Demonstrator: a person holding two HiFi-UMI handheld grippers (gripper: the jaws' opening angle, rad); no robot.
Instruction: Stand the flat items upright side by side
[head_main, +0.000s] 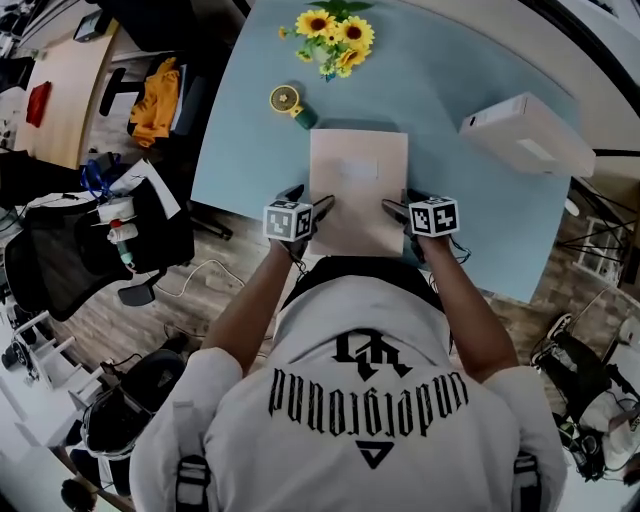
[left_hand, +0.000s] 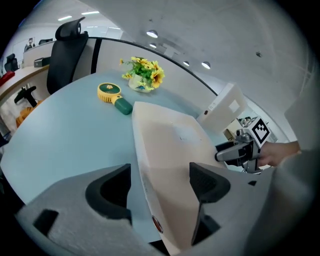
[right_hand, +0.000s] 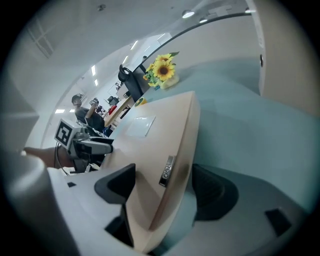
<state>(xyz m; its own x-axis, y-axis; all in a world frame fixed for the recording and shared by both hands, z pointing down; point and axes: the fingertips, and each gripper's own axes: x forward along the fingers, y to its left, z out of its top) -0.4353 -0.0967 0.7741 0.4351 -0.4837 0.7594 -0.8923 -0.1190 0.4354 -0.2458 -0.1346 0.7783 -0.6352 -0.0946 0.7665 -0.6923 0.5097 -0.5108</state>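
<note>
A flat beige rectangular box (head_main: 357, 185) lies on the light-blue desk (head_main: 250, 140), close to the near edge. The left gripper (head_main: 312, 198) straddles its left near edge, jaws moderately apart with a gap on the desk side. The right gripper (head_main: 400, 205) straddles the right near edge, jaws likewise apart; its outer pad may touch the box's side. Beyond the box lie a yellow-and-green handheld fan (head_main: 290, 103) and a bunch of sunflowers (head_main: 335, 35); a white oblong case (head_main: 525, 133) sits to the right, well apart.
</note>
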